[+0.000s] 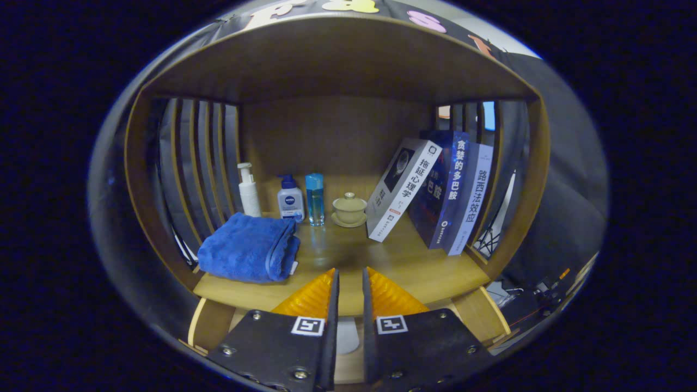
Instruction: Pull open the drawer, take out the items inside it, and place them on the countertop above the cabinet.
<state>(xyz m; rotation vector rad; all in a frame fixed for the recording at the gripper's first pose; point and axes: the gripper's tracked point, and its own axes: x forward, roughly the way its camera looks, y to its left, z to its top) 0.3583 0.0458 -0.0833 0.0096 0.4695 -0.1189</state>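
My gripper (351, 272) points at a wooden cabinet, its fingers close together and rising over the front edge of the countertop (414, 272). Below that edge a white drawer knob (347, 335) sits between the fingers, filling the narrow gap, and both fingers press on it. A strip of the wooden drawer front (348, 370) shows under the knob. The inside of the drawer is hidden.
On the countertop, under a wooden hood, lie a folded blue towel (248, 247), a white pump bottle (249, 190), a white lotion bottle (290, 198), a blue bottle (315, 198) and a lidded cup on a saucer (349, 209). Three books (435, 190) lean at the right.
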